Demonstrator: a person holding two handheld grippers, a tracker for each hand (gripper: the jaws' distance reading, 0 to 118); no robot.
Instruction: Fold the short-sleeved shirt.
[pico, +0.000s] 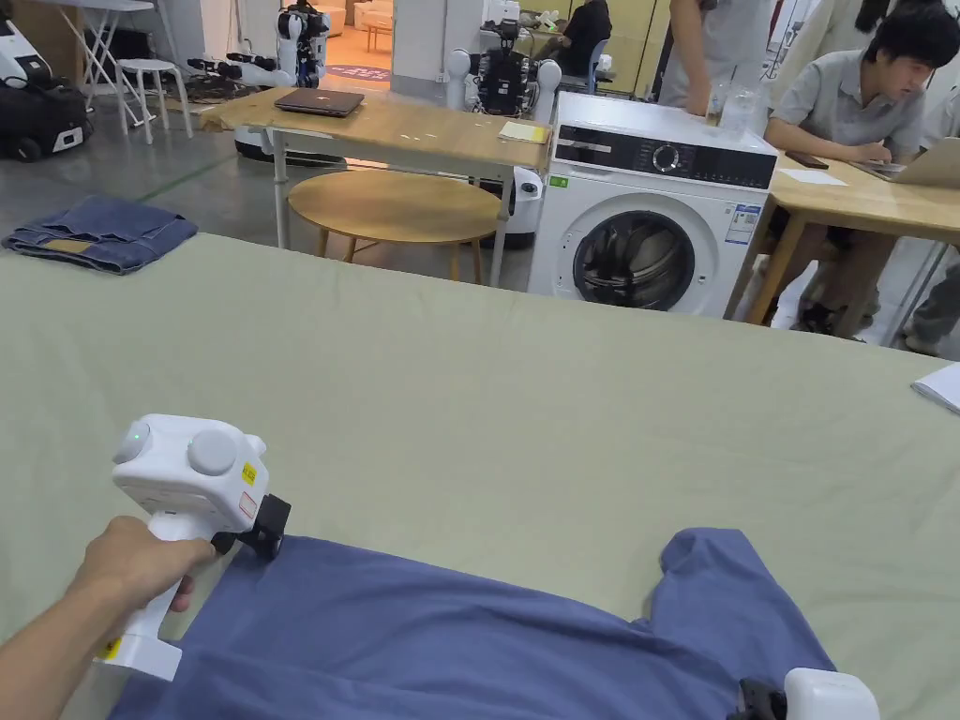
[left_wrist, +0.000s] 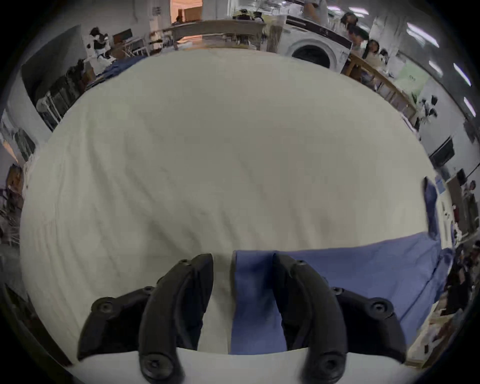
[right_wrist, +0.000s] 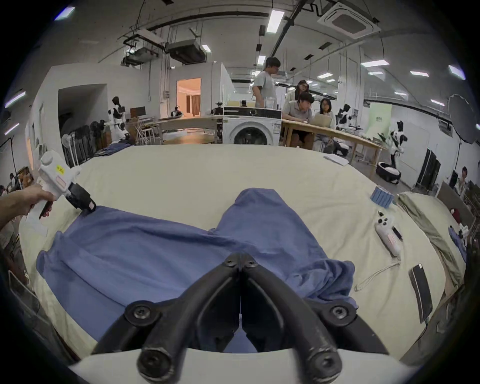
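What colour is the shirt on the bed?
The shirt is plain blue, best seen in the right gripper view.

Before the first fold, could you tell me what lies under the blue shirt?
The shirt lies flat on the pale sheet, which shows all around it. Anything beneath the cloth is covered and cannot be seen.

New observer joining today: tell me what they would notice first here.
A blue short-sleeved shirt lies spread on the pale green bed cover, nearest the person. The left gripper sits at its far left corner, jaws apart. Behind the bed stands a white washing machine.
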